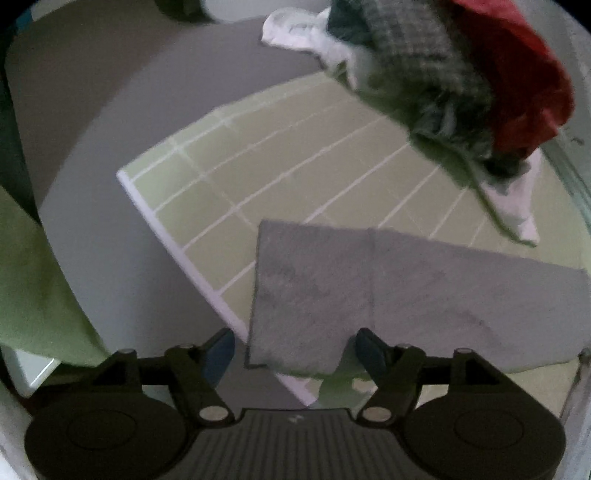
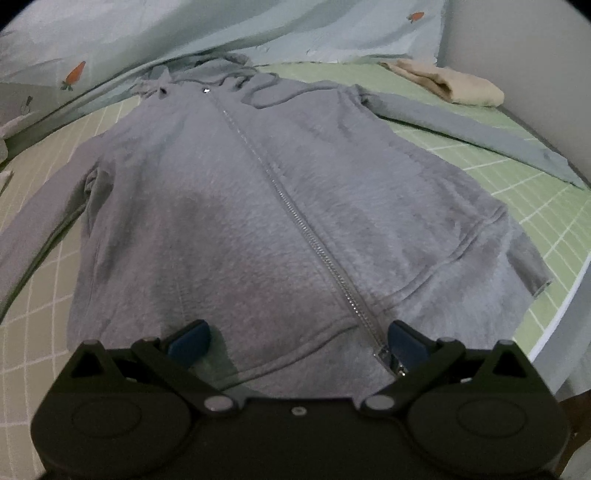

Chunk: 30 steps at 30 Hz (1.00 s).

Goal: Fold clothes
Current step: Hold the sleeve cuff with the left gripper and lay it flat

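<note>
A grey zip-up hoodie (image 2: 266,221) lies flat and face up on a green checked bed sheet (image 2: 517,184), its hood towards the far side and both sleeves spread out. My right gripper (image 2: 297,341) is open just above the hoodie's bottom hem, its blue-padded fingers on either side of the zipper's lower end. In the left wrist view, a grey sleeve end (image 1: 369,295) of the hoodie lies across the bed's corner. My left gripper (image 1: 295,349) is open at the sleeve's cuff edge, holding nothing.
A pile of clothes (image 1: 443,74), plaid, red and white, sits on the bed's far corner. A green cloth (image 1: 33,288) hangs at the left. A beige folded garment (image 2: 450,85) lies at the far right. A pale blue carrot-print quilt (image 2: 184,33) lies behind the hoodie.
</note>
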Tool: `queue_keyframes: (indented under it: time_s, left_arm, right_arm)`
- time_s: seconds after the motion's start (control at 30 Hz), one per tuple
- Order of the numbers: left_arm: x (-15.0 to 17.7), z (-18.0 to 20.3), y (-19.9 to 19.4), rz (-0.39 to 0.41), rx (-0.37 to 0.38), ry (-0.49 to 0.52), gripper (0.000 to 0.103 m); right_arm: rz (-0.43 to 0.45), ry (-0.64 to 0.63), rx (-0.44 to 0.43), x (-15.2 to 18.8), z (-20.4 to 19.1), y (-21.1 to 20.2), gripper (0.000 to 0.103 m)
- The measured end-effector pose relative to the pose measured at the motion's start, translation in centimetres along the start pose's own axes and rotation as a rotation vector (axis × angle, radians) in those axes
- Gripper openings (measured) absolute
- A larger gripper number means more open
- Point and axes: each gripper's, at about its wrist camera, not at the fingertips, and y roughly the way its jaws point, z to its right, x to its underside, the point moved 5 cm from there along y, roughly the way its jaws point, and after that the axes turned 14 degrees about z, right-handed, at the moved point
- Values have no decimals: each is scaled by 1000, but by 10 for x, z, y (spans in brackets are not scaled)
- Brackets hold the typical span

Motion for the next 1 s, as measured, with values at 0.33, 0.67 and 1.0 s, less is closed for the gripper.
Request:
queue_keyframes:
  time_s: [0.33,0.67,1.0]
  left_arm:
    - [3,10,0,23,-18,122,57]
    - [-5,0,-5,51,-66,86,17]
    - [-5,6,1,60,-129,79,17]
  right_arm:
    - [2,1,-2,0,1,0,103]
    - [-28,-9,-18,-4,3,2,103]
    - [86,-105,-199,-73,4,20,103]
